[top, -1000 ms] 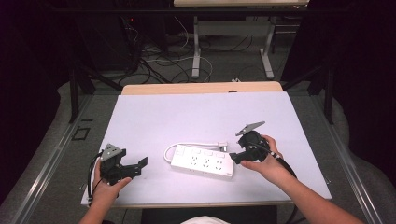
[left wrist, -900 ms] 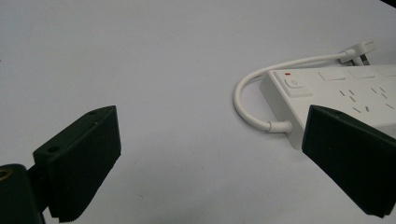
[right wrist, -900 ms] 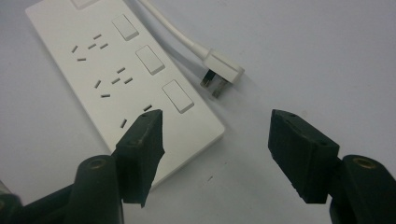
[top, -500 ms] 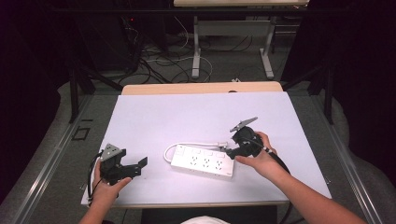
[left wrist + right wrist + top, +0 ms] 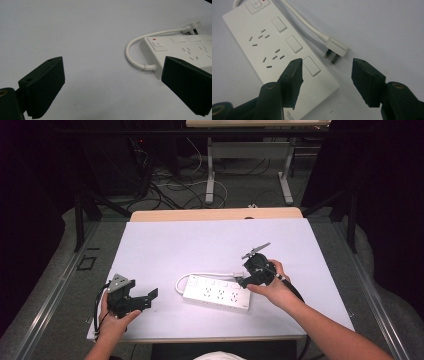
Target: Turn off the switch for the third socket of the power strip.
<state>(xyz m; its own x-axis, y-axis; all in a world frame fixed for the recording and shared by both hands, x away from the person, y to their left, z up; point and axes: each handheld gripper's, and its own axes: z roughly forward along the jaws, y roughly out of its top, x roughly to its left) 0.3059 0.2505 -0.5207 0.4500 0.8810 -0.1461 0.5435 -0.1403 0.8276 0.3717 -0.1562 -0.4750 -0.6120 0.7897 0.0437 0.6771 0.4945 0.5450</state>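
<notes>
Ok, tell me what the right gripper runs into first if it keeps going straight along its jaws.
Probably the white plug: it lies in the gap ahead of the open right gripper, beside the power strip. Its left jaw may brush the strip's edge first; depth is hard to judge.

A power strip (image 5: pixel 216 294) lies on the table (image 5: pixel 200 245), near the middle of the front half, its length running left to right and angled slightly toward the front right corner. Its cord (image 5: pixel 200 276) loops out of the left end and runs along behind the strip to a plug (image 5: pixel 335 50) lying on the table just behind the strip's right end. The left gripper (image 5: pixel 145 299) sits near the front left corner, left of the strip and apart from it. The right gripper (image 5: pixel 243 281) is at the strip's right end, over the plug.
</notes>
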